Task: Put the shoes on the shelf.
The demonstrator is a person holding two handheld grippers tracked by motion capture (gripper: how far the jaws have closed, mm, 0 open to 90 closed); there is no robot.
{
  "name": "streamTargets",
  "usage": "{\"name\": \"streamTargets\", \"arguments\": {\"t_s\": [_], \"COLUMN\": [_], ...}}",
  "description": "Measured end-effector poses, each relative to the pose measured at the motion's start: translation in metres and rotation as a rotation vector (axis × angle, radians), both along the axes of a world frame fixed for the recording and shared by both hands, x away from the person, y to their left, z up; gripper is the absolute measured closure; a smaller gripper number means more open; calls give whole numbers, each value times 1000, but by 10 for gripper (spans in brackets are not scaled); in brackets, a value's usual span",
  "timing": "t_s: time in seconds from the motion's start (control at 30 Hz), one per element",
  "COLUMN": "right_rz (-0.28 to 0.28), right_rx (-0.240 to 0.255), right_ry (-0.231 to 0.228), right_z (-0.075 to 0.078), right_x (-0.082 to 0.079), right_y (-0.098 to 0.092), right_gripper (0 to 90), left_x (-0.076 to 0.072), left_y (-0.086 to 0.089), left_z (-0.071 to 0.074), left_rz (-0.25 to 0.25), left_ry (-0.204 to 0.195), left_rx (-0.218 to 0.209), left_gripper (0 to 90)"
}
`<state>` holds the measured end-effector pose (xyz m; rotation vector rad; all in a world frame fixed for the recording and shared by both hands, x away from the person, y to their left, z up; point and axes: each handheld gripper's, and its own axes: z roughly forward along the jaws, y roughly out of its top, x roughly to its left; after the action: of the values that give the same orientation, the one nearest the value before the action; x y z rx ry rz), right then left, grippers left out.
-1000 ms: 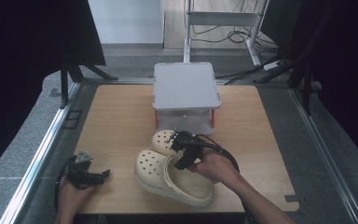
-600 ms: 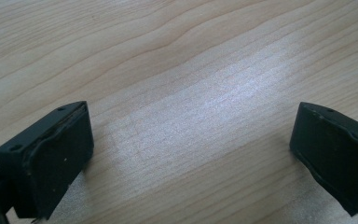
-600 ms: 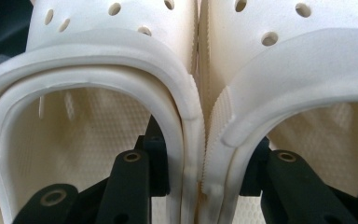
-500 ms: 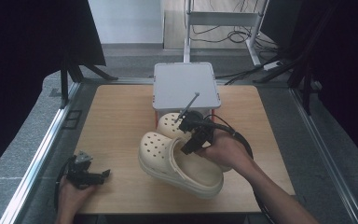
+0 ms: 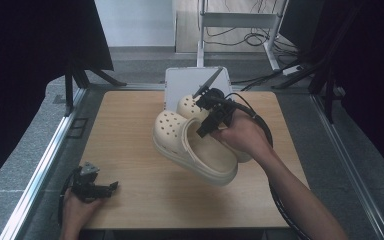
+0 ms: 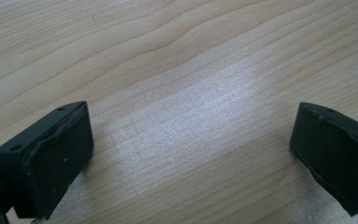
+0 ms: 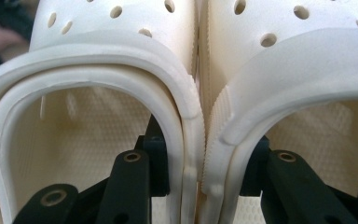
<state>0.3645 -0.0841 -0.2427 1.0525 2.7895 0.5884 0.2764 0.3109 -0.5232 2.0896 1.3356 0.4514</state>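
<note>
1. The right claw (image 5: pixel 206 111) is clenched on 2 cream foam clogs at once: in the right gripper view 1 jaw sits inside each shoe, pinching the 2 touching inner side walls together.
2. The pair of cream perforated foam clogs (image 5: pixel 195 147) hangs tilted above the pale wooden tabletop (image 5: pixel 130 130), toes pointing toward the white lidded plastic box (image 5: pixel 180 82) at the far edge. The nearer clog (image 7: pixel 98 84) overlaps the farther clog (image 7: pixel 298 70).
3. To do this carry well, I would keep the squeeze constant. The walls are soft and springy, so any slackening could let 1 shoe slide out.
4. Keep the wrist level, since the heels sag below the grip and the pair may swing.
5. Lower them only once they are over the chosen spot, soles down.
6. The left claw (image 6: pixel 186 154) is released, its jaws wide apart over bare wood, resting near the front left corner of the tabletop in the person's left hand (image 5: pixel 77 207).
7. Textures: the clogs are matt and smooth with round vent holes, a ribbed edge strip and a dimpled footbed. The tabletop shows fine grain with a soft sheen.
</note>
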Motion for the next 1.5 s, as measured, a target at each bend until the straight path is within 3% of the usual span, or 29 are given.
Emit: {"name": "streamTargets", "arguments": {"t_s": [0.27, 0.53, 0.87, 1.07, 1.5], "right_rz": [-123, -244, -399, -482, -599], "right_rx": [5, 13, 26, 57, 87], "right_ry": [-38, -40, -68, -60, -82], "right_z": [11, 13, 8, 2, -8], "right_x": [34, 67, 104, 126, 162], "right_y": [7, 19, 23, 21, 28], "right_gripper": [645, 644, 645, 644, 644], "left_x": [0, 0, 0, 0, 0], "left_y": [0, 0, 0, 0, -1], "left_z": [0, 0, 0, 0, 0], "left_rz": [0, -1, 1, -5, -8], "left_ry": [0, 1, -2, -3, -3], "left_rx": [0, 2, 1, 1, 1], "left_gripper": [0, 0, 0, 0, 0]}}
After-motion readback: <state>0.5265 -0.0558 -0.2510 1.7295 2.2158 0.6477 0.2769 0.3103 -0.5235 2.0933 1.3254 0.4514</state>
